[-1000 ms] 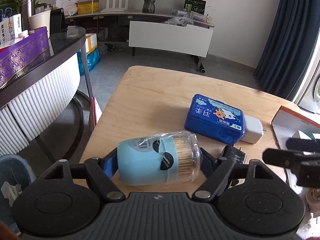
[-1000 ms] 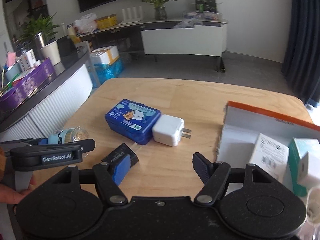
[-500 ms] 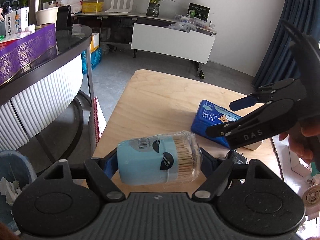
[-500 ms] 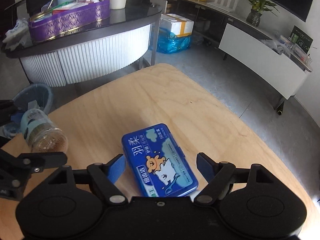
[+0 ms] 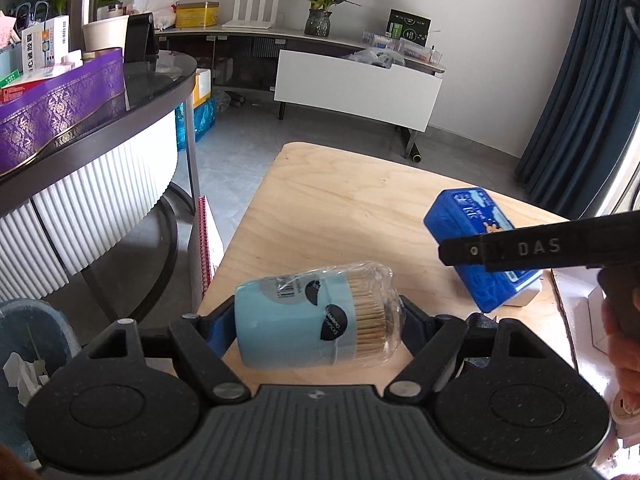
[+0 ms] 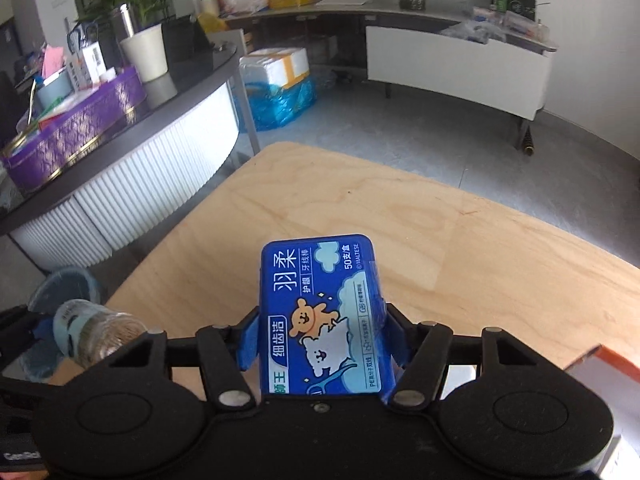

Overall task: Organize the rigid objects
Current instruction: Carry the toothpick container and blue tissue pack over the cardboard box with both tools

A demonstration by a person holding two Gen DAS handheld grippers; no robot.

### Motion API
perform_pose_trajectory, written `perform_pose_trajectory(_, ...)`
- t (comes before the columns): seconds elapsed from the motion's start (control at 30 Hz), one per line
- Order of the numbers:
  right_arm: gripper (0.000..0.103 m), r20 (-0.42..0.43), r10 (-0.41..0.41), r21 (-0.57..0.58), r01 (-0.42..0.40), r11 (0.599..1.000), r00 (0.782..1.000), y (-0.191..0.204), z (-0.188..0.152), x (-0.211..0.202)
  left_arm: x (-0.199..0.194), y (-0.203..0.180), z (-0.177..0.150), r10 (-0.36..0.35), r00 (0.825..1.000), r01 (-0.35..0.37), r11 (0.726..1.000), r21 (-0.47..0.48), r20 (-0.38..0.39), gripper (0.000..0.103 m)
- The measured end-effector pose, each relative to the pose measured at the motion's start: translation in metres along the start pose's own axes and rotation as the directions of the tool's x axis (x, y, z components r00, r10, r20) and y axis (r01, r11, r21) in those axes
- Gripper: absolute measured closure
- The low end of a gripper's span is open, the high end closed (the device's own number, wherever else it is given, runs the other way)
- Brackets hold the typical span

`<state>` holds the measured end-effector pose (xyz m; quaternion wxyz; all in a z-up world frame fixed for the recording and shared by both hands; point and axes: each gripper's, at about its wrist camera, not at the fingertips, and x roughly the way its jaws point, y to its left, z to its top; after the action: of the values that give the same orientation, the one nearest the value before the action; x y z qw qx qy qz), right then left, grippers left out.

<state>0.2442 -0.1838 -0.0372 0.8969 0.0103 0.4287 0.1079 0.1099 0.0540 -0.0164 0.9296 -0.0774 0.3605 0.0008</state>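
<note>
A light blue toothpick jar (image 5: 288, 320) with a clear lid lies sideways between the fingers of my left gripper (image 5: 318, 322), which is shut on it just above the wooden table (image 5: 340, 208). A blue floss-pick box (image 6: 320, 312) with a bear print sits between the pads of my right gripper (image 6: 320, 340). Its jaws are closing and the blue pads press on the box's two long sides. In the left wrist view the blue box (image 5: 460, 216) shows tilted behind one black finger (image 5: 520, 248) of the right gripper. The jar (image 6: 96, 332) appears at the lower left of the right wrist view.
A white charger (image 5: 528, 298) lies under the blue box's near end. An orange-edged cardboard box (image 6: 600, 364) stands at the table's right. To the left are a curved dark counter (image 5: 120, 136), a pink spiral notebook (image 5: 206, 240) and a bin (image 5: 24, 332).
My right gripper swung left from the cardboard box to the blue box, opened around it, then closed on its sides; the box now sits tilted. The left gripper kept still with the jar.
</note>
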Motion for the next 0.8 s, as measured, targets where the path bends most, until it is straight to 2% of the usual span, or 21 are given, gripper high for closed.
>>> perform_pose_trajectory(0.3, 0.029, 0.119, -0.123, 0.131, 0.107, 0.986, 0.985, 0.019, -0.039, -0.083, -0.026, -0.012, 0.0, -0.024, 1.0, 0.024, 0.999, 0.032, 0.019, 0.022)
perform_pose_trajectory(0.6, 0.029, 0.127, -0.182, 0.255, 0.145, 0.956, 0.975, 0.024, -0.09, -0.136, -0.057, -0.025, -0.013, -0.05, 0.998, 0.049, 0.997, 0.054, 0.035, 0.022)
perform_pose_trajectory(0.8, 0.029, 0.136, -0.207, 0.27, 0.165, 0.949, 0.969, 0.03, -0.108, -0.158, -0.071, -0.036, -0.022, -0.063, 0.997, 0.06, 0.995, 0.074, 0.041, 0.022)
